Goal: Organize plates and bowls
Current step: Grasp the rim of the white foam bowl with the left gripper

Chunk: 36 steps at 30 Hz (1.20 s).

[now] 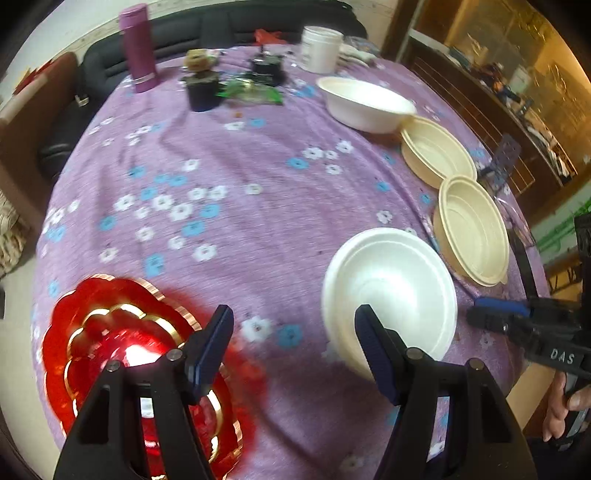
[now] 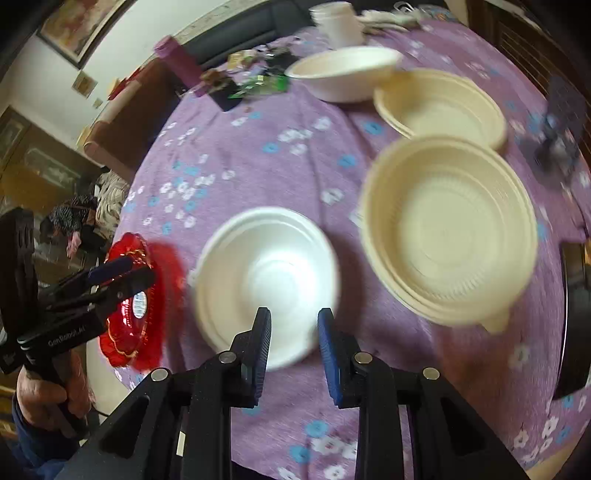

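On the purple flowered tablecloth (image 1: 236,155) lies a red gold-trimmed plate (image 1: 110,332), under my left gripper's left finger. My left gripper (image 1: 295,321) stands open over bare cloth, with a white bowl (image 1: 391,288) by its right finger. Beyond lie two cream bowls (image 1: 472,229) (image 1: 436,151) and a second white bowl (image 1: 365,103). In the right wrist view my right gripper (image 2: 294,328) hovers over the near rim of the white bowl (image 2: 266,273), its jaws narrowly apart and gripping nothing. The cream bowls (image 2: 450,232) (image 2: 443,107) lie to the right; the left gripper (image 2: 125,269) hangs above the red plate (image 2: 136,314).
At the table's far side stand a purple flask (image 1: 138,48), a white tub (image 1: 319,50), a dark cup (image 1: 201,90) and a green packet (image 1: 251,92). A dark sofa (image 1: 221,26) runs behind. A black object (image 2: 576,314) sits at the right table edge.
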Each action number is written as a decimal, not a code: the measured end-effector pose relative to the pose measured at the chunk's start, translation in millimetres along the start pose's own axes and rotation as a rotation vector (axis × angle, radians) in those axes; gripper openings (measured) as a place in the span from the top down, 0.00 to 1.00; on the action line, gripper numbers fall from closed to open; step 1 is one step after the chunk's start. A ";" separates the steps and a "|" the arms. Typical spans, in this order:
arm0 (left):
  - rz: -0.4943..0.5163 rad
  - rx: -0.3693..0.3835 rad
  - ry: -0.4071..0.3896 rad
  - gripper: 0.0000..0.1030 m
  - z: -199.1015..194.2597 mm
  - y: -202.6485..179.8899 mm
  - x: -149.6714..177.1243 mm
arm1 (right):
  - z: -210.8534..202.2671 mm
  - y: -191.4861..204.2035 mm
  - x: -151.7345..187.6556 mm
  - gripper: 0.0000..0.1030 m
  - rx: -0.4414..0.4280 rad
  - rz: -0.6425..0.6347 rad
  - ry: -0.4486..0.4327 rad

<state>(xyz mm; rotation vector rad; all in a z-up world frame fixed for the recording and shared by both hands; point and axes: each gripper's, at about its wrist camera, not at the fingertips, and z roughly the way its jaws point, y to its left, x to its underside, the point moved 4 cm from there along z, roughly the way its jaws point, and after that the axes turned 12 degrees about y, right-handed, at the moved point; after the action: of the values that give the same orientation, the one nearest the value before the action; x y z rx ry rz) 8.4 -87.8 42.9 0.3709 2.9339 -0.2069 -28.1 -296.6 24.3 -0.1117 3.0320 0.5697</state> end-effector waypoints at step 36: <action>0.038 0.017 0.013 0.77 18.6 -19.1 0.7 | 4.8 11.2 -11.0 0.84 0.003 -0.072 0.000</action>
<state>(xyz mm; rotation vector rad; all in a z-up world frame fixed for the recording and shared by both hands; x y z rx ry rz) 5.6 -109.0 26.8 0.4314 2.9371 -0.2251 -17.9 -283.8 24.6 -0.2202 3.0145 0.5590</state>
